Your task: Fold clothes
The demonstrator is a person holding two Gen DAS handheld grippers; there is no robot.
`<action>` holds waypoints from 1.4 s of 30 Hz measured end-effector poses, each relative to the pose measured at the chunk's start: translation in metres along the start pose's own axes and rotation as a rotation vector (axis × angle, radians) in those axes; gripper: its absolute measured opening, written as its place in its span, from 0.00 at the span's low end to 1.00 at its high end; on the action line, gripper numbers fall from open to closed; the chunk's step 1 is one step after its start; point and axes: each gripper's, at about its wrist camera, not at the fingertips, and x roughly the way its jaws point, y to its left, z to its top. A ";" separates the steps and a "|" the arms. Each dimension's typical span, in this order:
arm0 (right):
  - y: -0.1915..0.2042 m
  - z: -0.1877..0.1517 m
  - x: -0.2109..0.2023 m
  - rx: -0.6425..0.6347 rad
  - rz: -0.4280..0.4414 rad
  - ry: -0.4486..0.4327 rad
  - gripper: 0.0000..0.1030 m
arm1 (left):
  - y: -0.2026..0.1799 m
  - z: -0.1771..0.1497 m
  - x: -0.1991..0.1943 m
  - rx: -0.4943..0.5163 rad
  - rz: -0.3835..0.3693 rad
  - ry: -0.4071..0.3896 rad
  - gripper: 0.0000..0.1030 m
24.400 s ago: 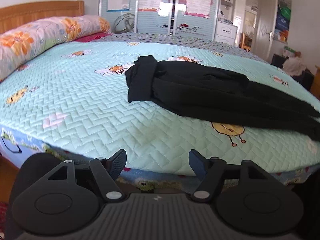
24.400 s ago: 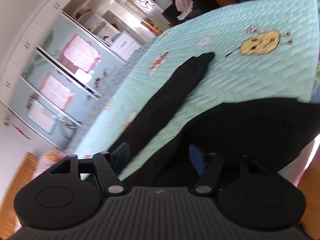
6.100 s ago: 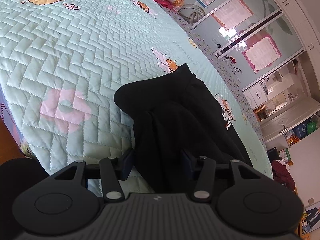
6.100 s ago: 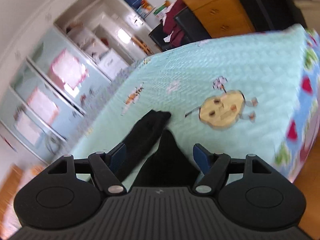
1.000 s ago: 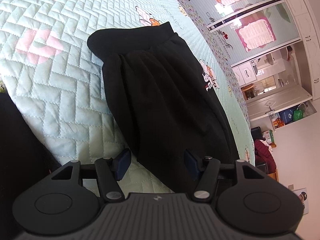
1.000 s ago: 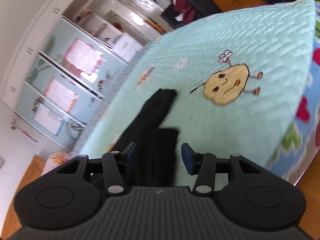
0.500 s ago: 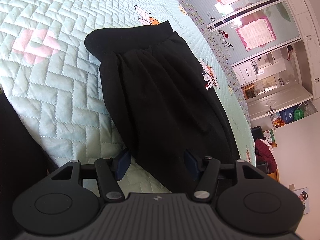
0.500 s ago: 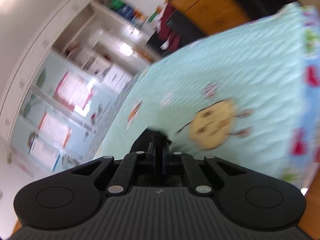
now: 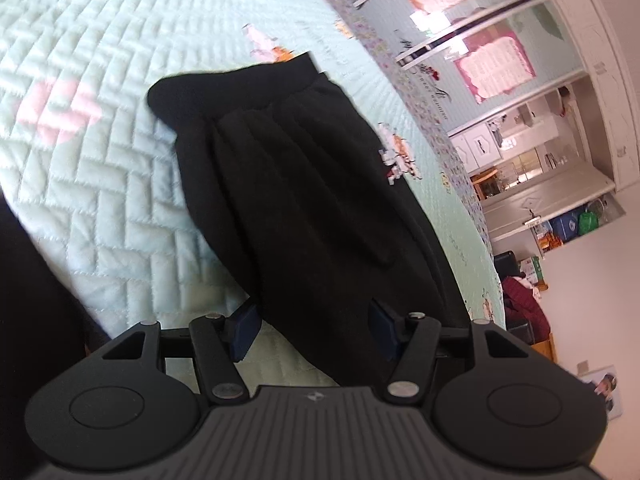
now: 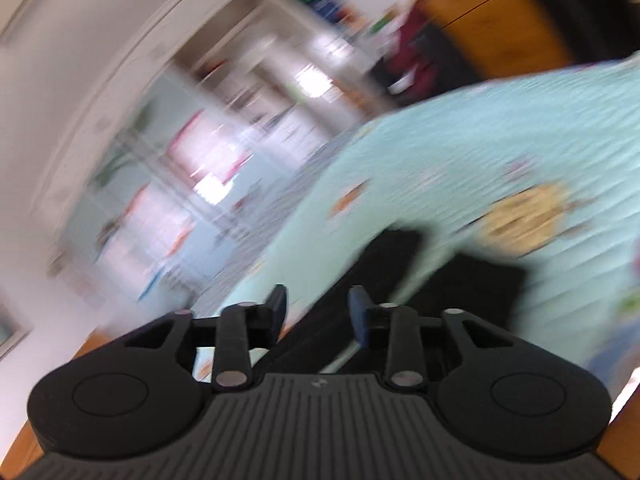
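My left gripper [image 9: 314, 330] stands parted over the black trousers [image 9: 304, 184], which stretch ahead of it on the mint quilted bedspread [image 9: 80, 152], waistband farthest away; its pads do not press the cloth. My right gripper [image 10: 318, 312] (view blurred) is opening, with black cloth [image 10: 384, 264] just ahead and none visibly pinched.

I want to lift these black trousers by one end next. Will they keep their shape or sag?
The black trousers will probably sag: soft wrinkles run along the cloth. They look thick, so likely heavyish for clothing. On the quilted bedspread they would likely drag and bunch rather than slide.
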 end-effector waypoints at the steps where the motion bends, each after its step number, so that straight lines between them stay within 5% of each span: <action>1: 0.010 -0.009 0.012 0.003 0.027 0.041 0.40 | -0.007 0.000 -0.003 0.034 0.000 -0.015 0.59; 7: 0.068 -0.091 0.077 -0.023 0.114 0.304 0.40 | -0.038 0.000 -0.018 0.213 0.009 -0.117 0.59; 14: 0.148 -0.167 0.101 -0.163 0.201 0.506 0.41 | -0.034 0.016 -0.036 0.219 -0.035 -0.194 0.60; 20: 0.212 -0.178 0.125 -0.327 0.276 0.557 0.53 | -0.018 0.065 -0.033 0.159 0.039 -0.317 0.60; 23: 0.242 -0.184 0.147 -0.438 0.295 0.563 0.64 | -0.015 0.100 -0.009 0.161 0.103 -0.317 0.60; 29: 0.287 -0.235 0.177 -0.645 0.302 0.580 0.65 | 0.018 0.160 0.046 0.044 0.142 -0.300 0.60; 34: 0.320 -0.280 0.204 -0.835 0.292 0.569 0.65 | 0.045 0.173 0.077 0.008 0.066 -0.261 0.60; 38: 0.363 -0.293 0.259 -0.909 0.334 0.597 0.67 | 0.061 0.185 0.079 -0.048 -0.029 -0.244 0.60; 42: 0.393 -0.332 0.326 -1.051 0.273 0.654 0.68 | 0.079 0.196 0.077 -0.079 -0.098 -0.254 0.61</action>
